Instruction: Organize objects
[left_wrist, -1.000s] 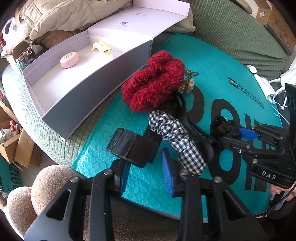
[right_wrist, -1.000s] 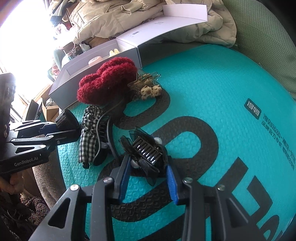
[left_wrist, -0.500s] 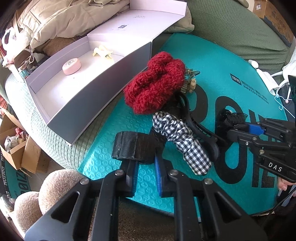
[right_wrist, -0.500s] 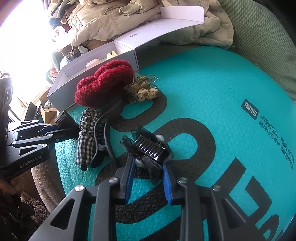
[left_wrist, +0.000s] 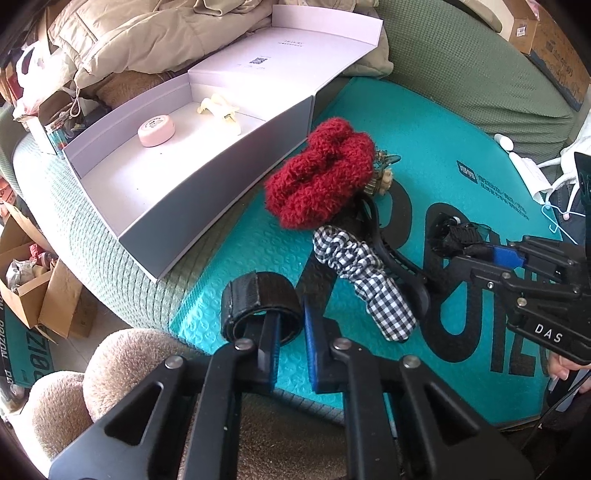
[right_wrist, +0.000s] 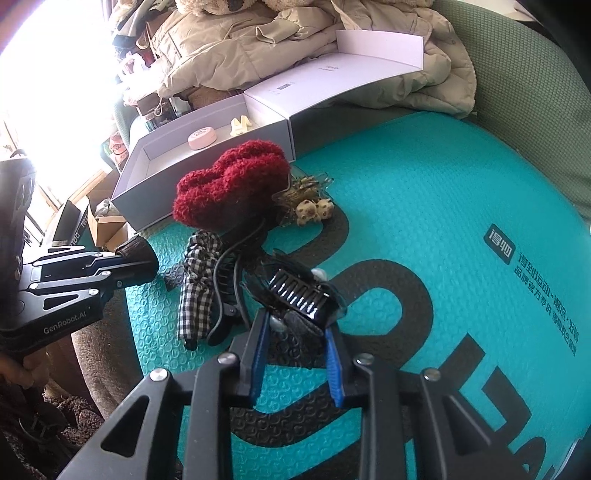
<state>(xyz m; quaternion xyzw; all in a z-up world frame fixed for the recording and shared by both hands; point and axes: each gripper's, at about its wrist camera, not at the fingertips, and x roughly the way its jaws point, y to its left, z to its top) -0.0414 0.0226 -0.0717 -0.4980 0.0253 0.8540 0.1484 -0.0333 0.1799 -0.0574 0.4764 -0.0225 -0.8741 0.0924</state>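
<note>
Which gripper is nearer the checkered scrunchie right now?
Left. The left gripper, shut on a black strap loop, sits just beside the checkered scrunchie. The right gripper, clamped on a black hair clip, is beyond a black claw clip.

A green cushion fills the background. Against its far side lies a beige jacket, also seen in the right view. Off its left edge, low on the floor, stand 2 cardboard boxes. At its right corner sits another printed carton, with white cables below it.
</note>
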